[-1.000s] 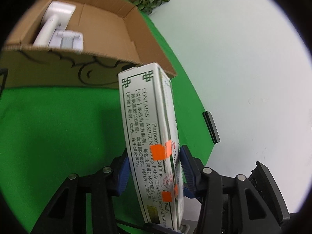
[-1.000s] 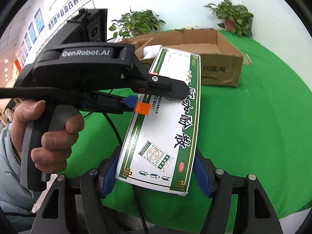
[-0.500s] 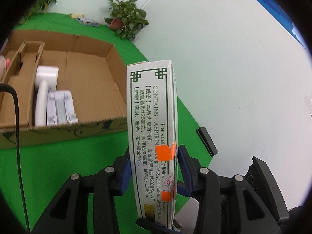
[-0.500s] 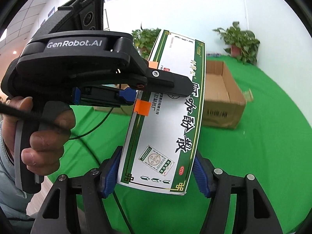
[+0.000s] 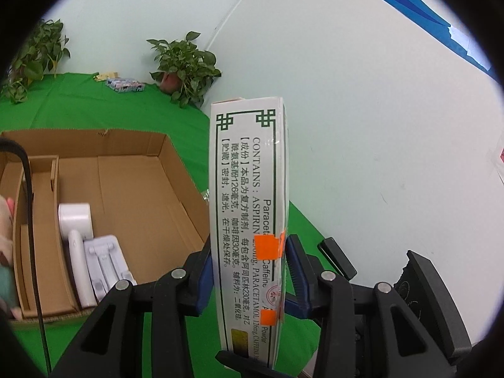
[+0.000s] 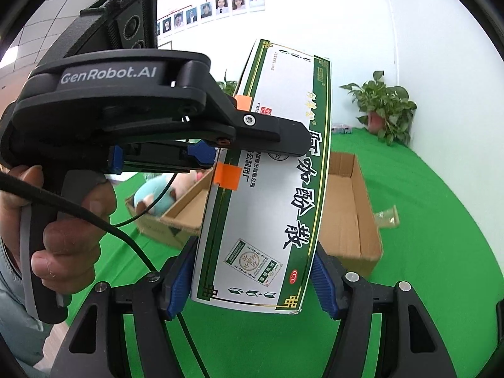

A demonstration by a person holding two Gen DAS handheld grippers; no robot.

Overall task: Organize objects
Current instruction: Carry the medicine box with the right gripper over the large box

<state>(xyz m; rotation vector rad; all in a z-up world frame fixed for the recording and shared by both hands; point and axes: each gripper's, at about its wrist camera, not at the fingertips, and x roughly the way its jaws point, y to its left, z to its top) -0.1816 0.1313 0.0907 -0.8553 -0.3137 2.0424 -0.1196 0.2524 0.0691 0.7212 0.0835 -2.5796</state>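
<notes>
While both grippers clamp it, the white-and-green medicine box (image 5: 249, 220) hangs in the air above the green cloth (image 6: 441, 220). Across its narrow sides the left gripper (image 5: 250, 271) presses blue pads, and the right gripper (image 6: 252, 278) squeezes its near end across the wide face. Below sits an open cardboard box (image 5: 138, 186) holding white devices (image 5: 91, 252) and a plush toy (image 6: 157, 195).
</notes>
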